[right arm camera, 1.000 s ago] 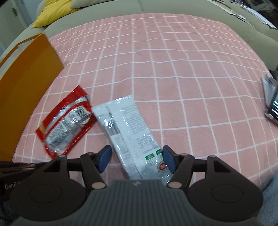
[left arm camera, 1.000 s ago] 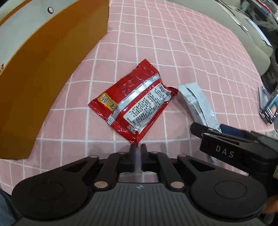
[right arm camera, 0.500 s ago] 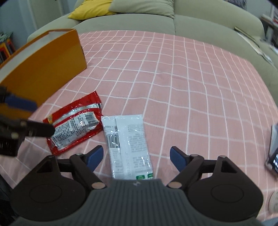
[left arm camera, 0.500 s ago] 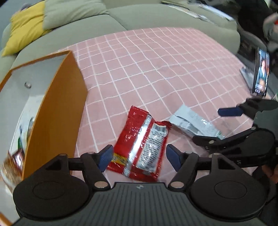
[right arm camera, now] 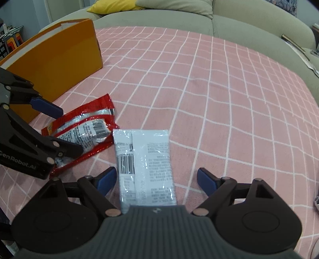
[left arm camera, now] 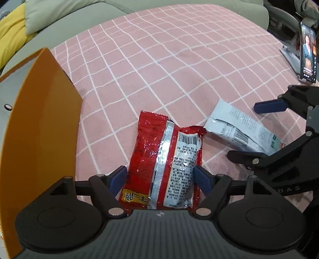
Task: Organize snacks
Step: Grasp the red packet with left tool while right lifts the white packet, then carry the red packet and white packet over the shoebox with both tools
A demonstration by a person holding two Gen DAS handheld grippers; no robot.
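Note:
A red snack packet (left arm camera: 161,159) lies flat on the pink checked cloth (left arm camera: 179,69), lengthwise between the fingers of my left gripper (left arm camera: 160,178). Its jaws are opening and the blue pads stand just off the packet's two long edges. Beside it lies a white snack packet (right arm camera: 143,159), between the fingers of my right gripper (right arm camera: 156,179). Those jaws are opening too, with a gap on each side. The packets' near corners almost touch. An orange box (right arm camera: 59,59) stands open at the left. Each gripper shows in the other's view: left gripper (right arm camera: 59,128), right gripper (left arm camera: 259,129).
A phone on a stand (left arm camera: 308,53) is at the cloth's far right edge. A grey-green sofa (right arm camera: 249,24) with a yellow cushion (right arm camera: 113,6) runs along the back. The orange box's wall (left arm camera: 39,129) rises close to my left gripper's left side.
My left gripper went from shut to wide open, rolled, and moved over the red packet. The right gripper rolled and spread its jaws wider around the white packet.

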